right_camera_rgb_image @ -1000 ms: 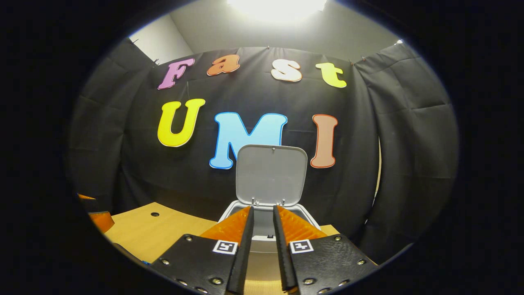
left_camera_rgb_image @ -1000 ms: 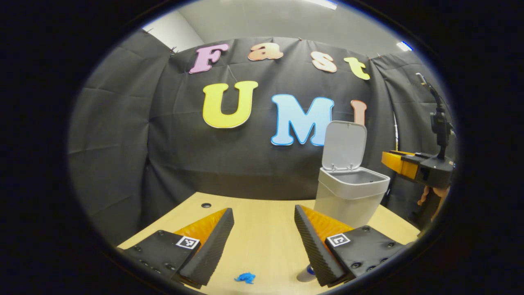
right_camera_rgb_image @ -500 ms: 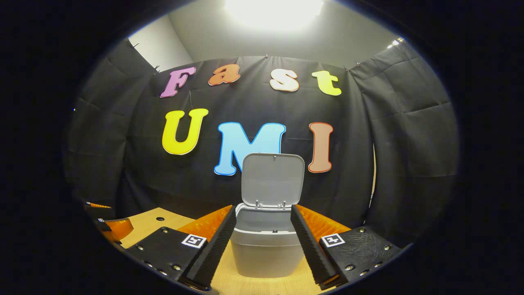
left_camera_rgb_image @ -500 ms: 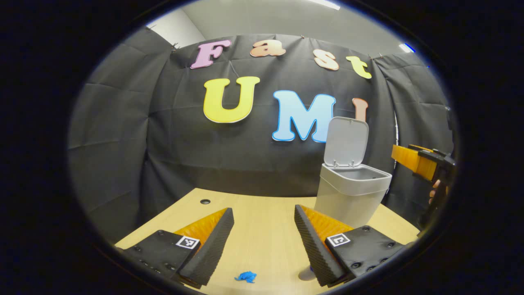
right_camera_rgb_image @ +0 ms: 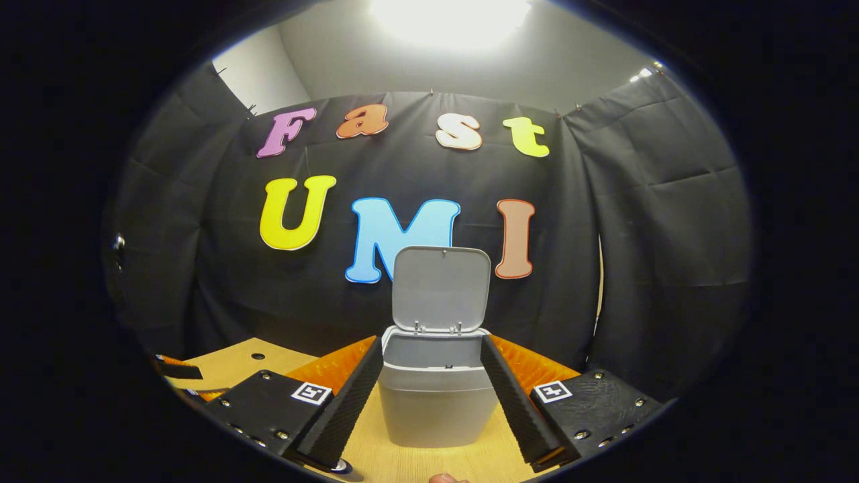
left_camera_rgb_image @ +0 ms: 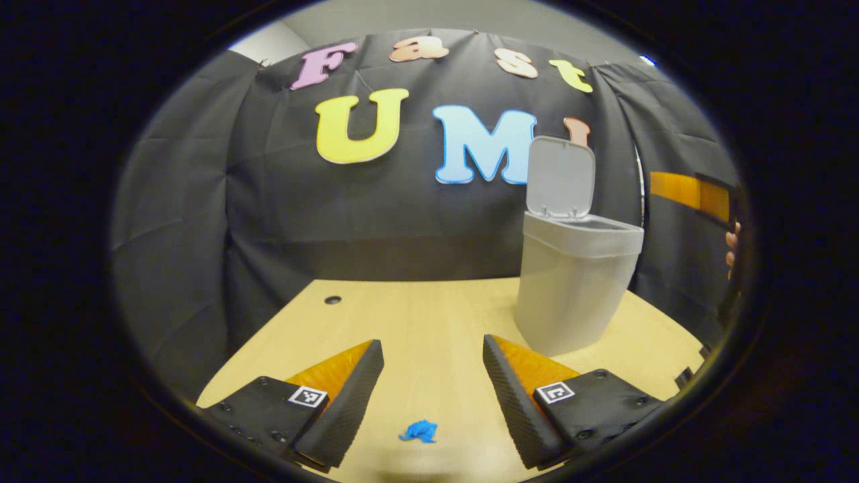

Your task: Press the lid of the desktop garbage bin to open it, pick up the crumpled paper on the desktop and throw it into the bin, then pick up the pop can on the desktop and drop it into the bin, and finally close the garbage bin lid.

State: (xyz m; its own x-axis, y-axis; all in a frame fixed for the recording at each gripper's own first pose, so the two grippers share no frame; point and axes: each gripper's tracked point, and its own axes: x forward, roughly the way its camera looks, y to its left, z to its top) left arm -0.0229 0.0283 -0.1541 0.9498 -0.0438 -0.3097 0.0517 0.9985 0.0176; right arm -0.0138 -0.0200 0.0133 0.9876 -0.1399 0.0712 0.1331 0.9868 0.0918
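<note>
The pale grey plastic bin [right_camera_rgb_image: 436, 392] stands on the light wooden surface [left_camera_rgb_image: 429, 322] with its hinged lid [right_camera_rgb_image: 441, 287] tipped up against the black cloth, mouth open. The small blue crumpled paper [left_camera_rgb_image: 419, 431] lies on the surface right between and just ahead of the left claw [left_camera_rgb_image: 433, 365], whose jaws are spread and empty, so that hand looks nearest for the pickup. The right claw [right_camera_rgb_image: 431, 365], likewise spread and empty, faces the bin squarely; I can't make out the pop can.
</note>
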